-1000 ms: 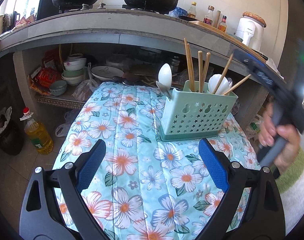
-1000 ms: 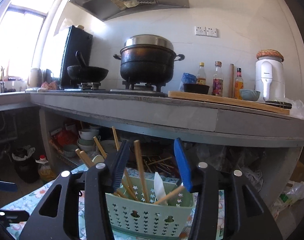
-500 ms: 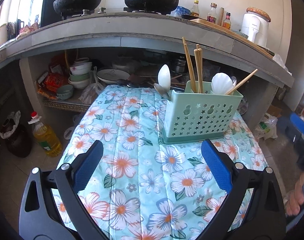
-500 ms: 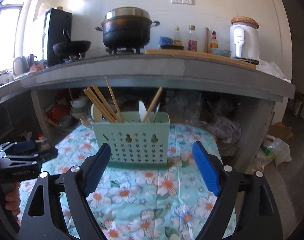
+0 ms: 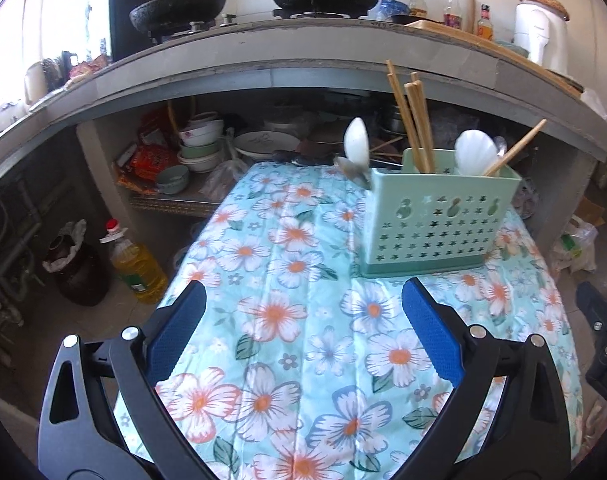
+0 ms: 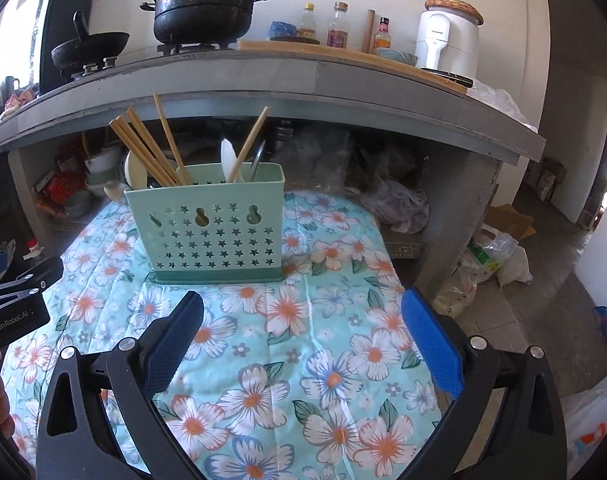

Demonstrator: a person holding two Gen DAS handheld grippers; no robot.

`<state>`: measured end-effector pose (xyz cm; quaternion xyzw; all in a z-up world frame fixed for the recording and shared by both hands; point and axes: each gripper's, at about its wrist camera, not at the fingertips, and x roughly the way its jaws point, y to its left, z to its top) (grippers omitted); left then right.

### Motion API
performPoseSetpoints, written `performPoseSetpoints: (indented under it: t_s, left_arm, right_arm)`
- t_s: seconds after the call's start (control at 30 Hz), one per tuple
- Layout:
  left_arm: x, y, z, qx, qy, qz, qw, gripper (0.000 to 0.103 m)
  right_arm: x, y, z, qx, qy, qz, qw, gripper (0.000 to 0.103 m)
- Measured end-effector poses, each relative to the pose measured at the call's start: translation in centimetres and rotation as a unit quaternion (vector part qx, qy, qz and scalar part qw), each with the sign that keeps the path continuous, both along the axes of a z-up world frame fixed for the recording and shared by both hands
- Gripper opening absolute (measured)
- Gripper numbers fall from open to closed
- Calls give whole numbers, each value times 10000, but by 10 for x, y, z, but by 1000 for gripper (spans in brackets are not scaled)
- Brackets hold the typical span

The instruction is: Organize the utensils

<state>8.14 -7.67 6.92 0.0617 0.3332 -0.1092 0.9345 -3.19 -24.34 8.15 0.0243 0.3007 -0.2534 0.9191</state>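
utensil holder near cloth's far edge; foreground cloth bare.

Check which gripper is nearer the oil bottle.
Left. Left gripper is over the table edge by the oil bottle; right gripper, jaws opening, empty, is at the far side.

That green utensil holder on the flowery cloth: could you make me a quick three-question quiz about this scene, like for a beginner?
1. True or false: the right gripper holds a chopstick.
2. What stands in the green holder besides the wooden chopsticks?
3. The holder rests on: A) the stove counter, B) the floral cloth, C) the floor.

Key: 1. False; its jaws are opening, with nothing between them. 2. White spoons. 3. B.
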Motion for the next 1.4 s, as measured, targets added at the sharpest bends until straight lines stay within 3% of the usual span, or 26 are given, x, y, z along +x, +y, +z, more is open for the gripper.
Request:
performPoseSetpoints:
  t_s: [0.23, 0.47, 1.4]
  left_arm:
    - [1, 4, 6, 456, -283, 685, 9962, 94]
    - [-1, 5, 14, 690, -564, 903, 9919, 94]
    - [5, 11, 12, 672, -355, 1037, 9917, 94]
  right_arm:
    - [-2, -10, 0, 126, 5, -164, 9998, 96]
    - [0, -17, 1, 201, -11, -269, 9994, 96]
    - [0, -14, 3, 189, -28, -237, 9995, 96]
